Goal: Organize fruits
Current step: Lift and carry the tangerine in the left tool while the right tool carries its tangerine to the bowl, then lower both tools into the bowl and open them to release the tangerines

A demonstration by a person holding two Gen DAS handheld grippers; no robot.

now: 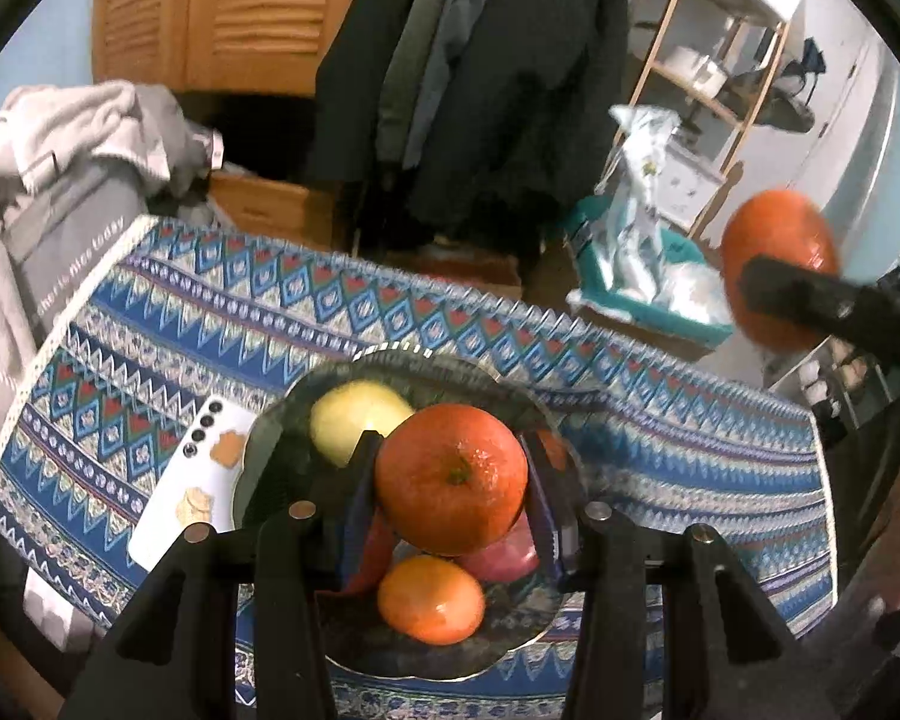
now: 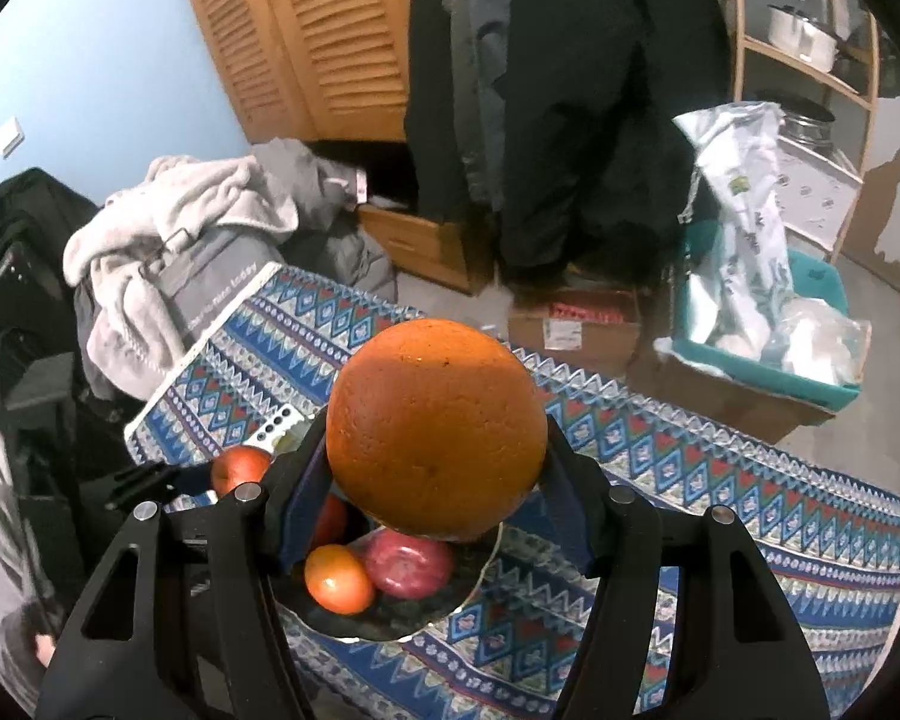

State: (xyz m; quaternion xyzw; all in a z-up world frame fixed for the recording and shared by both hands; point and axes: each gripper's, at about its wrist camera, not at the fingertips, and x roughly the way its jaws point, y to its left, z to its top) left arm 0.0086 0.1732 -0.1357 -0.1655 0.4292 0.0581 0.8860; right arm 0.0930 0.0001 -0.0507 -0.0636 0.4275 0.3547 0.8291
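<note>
A tangerine point(image 1: 451, 478) is being gripped between the jaws of the left tool point(image 1: 450, 480), above a glass bowl point(image 1: 270, 444) that is standing on the patterned tabletop point(image 1: 690, 444), nearer its front edge than its far one. A larger orange point(image 2: 435, 427) is being clamped by the right tool point(image 2: 435, 480), also over the bowl, toward its right rim.

Inside the bowl a yellow apple point(image 1: 354, 420), a red apple point(image 2: 408, 564) and a small orange point(image 1: 431, 599) are already lying close together, so little free room is being left.

Both fruits are being brought to the same bowl at once, so the tools could be knocked together over it. If either fruit is released from too high, the fruit underneath could be struck and something could be rolled out over the low rim, then off the tabletop's front edge. A phone point(image 1: 192, 480) is lying just beside the bowl's left rim and could be hit by a stray fruit. The bowl itself could be chipped if it is touched by a jaw.
</note>
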